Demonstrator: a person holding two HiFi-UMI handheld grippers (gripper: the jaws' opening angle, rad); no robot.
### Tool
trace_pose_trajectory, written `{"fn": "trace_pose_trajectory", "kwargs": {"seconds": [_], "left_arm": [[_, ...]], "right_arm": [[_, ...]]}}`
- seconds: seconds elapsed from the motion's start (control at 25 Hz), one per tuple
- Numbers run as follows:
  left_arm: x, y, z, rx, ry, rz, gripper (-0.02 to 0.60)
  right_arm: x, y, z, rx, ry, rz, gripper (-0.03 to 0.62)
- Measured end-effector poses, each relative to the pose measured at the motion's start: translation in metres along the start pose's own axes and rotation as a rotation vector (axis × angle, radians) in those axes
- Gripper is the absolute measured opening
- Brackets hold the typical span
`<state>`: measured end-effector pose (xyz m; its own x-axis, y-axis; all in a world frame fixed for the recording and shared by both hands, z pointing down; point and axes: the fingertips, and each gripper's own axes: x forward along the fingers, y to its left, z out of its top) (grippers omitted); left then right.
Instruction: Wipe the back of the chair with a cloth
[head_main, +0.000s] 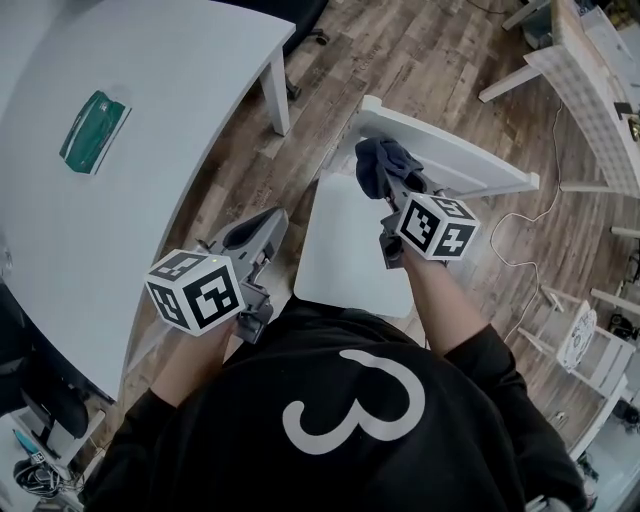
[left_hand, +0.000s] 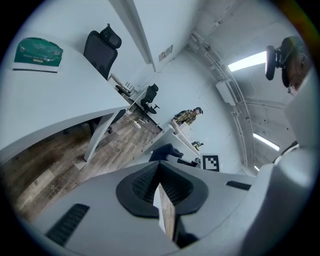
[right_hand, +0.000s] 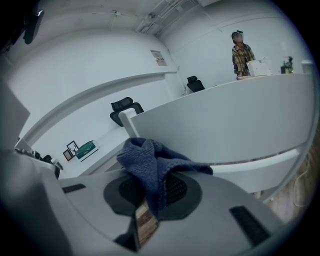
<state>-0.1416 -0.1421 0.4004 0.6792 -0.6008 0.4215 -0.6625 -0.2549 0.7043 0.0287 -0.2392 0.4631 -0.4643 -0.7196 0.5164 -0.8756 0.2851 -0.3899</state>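
The right gripper (head_main: 393, 188) pinched the cloth (head_main: 378, 160) at the chair back's (head_main: 455, 162) left end. Most wiping seemingly remained. The left gripper (head_main: 264, 226) was pressed together, empty.

Knitted cloth (right_hand: 155, 165) (matt, rough)
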Motion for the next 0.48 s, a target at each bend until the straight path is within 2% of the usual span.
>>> {"fn": "trace_pose_trajectory", "kwargs": {"seconds": [0.48], "left_arm": [[-0.013,0.018,0.006,-0.008,-0.006,0.027,0.014]], "right_arm": [[0.033,-0.004,0.002,0.028,0.001,-0.065,0.051]]}}
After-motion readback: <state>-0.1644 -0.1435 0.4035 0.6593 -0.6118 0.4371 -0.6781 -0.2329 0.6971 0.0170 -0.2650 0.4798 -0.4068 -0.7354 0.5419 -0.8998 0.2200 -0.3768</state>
